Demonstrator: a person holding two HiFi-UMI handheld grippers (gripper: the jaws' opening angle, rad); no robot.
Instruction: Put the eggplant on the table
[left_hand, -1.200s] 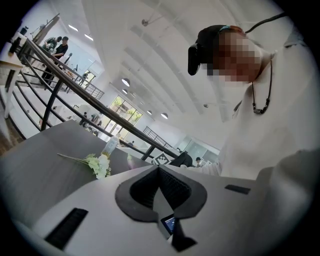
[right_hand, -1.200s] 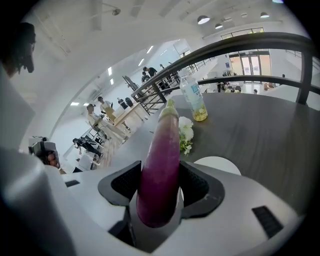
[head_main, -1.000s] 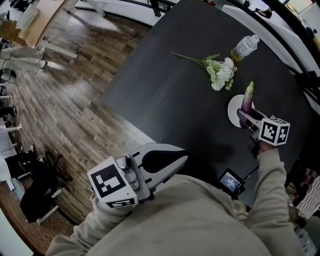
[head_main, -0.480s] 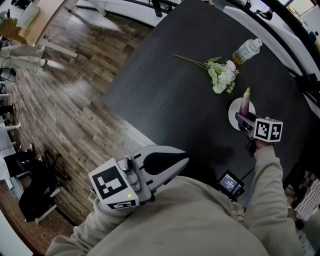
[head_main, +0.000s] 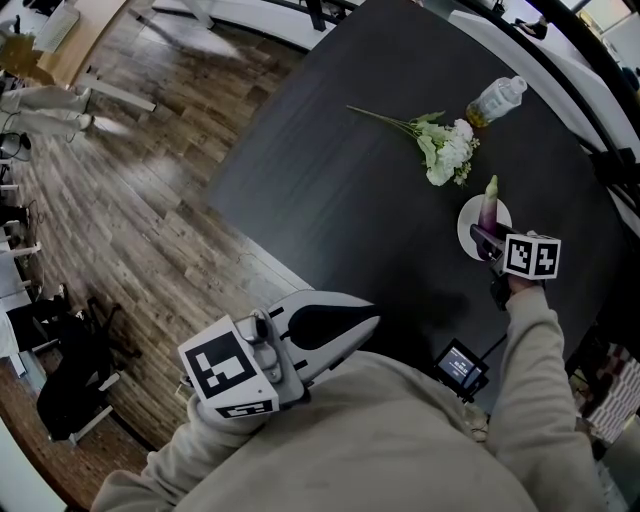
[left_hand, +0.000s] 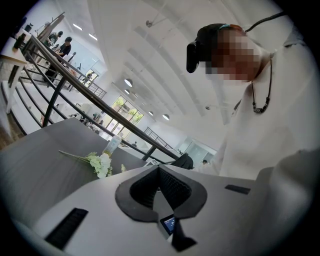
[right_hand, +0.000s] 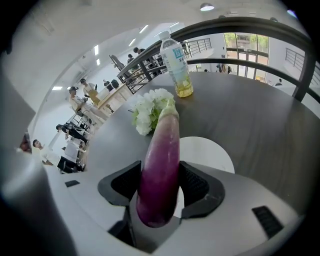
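Clamping the right tool (head_main: 488, 240) around the lower part of a purple eggplant (right_hand: 162, 150), jaws wide and pressed on both its sides. Pointing steeply down over a white plate (head_main: 466, 228) on the dark desk (head_main: 330, 180), arm stretched forward. Holding the left tool (head_main: 335, 322) level near the chest, jaws together, empty.

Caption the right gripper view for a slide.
Right gripper shut on a purple eggplant, a white plate beyond it, white flowers and a drink bottle farther back on the dark table.
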